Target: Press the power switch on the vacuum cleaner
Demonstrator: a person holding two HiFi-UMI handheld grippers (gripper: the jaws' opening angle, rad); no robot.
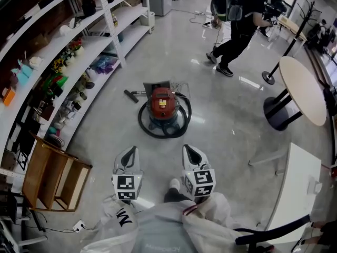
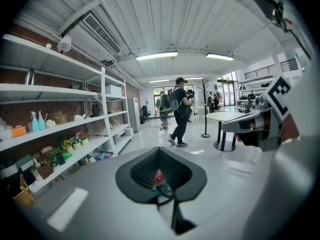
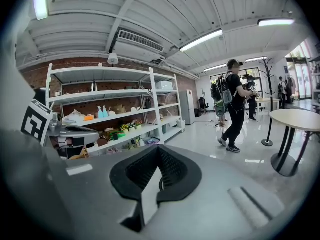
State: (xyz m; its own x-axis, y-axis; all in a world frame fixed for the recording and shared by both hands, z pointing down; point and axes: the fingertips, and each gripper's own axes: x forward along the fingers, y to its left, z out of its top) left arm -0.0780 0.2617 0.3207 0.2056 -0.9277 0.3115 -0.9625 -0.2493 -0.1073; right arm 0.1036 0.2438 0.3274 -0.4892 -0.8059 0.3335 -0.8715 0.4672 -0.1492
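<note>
Two grippers low, vacuum cleaner (image 1: pixel 162 105) well ahead of you

Your left gripper (image 1: pixel 130 151) and right gripper (image 1: pixel 189 149) both have their fingers pinched together on nothing; the red-bodied vac sits on the floor (image 1: pixel 221 115), black hose (image 1: pixel 145 125) looped round it.

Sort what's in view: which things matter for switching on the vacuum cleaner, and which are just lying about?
For the job:
vacuum cleaner
its black hose
left tongs
right tongs

Just about:
shelves
wooden crate
round table
person walking past
</note>
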